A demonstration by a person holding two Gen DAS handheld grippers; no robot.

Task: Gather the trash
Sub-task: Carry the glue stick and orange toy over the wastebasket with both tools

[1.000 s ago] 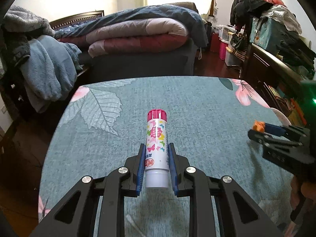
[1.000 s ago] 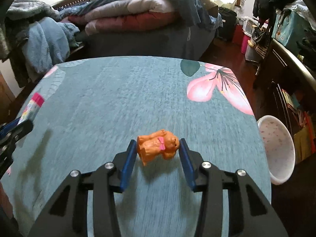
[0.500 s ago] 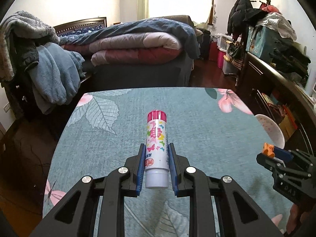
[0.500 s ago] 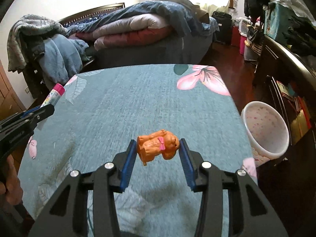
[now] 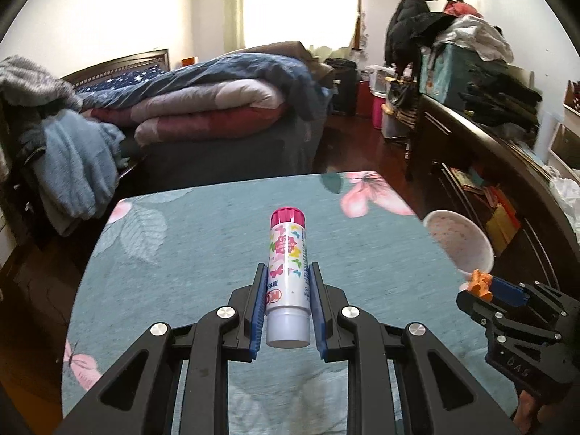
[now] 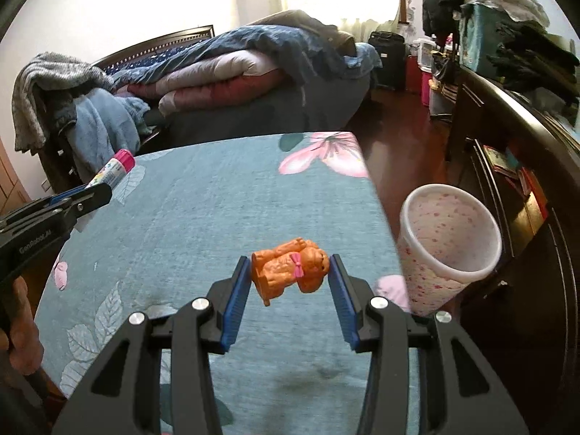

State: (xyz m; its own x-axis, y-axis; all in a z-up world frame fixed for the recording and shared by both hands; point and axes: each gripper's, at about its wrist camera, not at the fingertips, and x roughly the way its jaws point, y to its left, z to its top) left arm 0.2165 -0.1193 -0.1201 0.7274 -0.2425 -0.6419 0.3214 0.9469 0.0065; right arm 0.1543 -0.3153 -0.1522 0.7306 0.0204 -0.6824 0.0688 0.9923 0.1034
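My left gripper (image 5: 287,286) is shut on a white glue stick (image 5: 287,279) with a pink cap and butterfly print, held above the teal flowered table (image 5: 203,239). My right gripper (image 6: 290,275) is shut on a small orange toy dog (image 6: 290,272) with a pink bow, held above the table near its right edge. A white speckled waste bin (image 6: 449,250) stands on the floor just right of the table; it also shows in the left wrist view (image 5: 458,243). The right gripper (image 5: 482,290) shows at the right of the left wrist view, the left gripper (image 6: 105,186) at the left of the right wrist view.
A bed with piled quilts (image 5: 217,108) stands beyond the table. Clothes hang over a chair (image 5: 72,159) at the left. A dark cluttered dresser (image 6: 525,137) runs along the right, close to the bin.
Both grippers have risen and drawn back with their objects held. The table looks farther below, and the waste bin has come into fuller view at the right.
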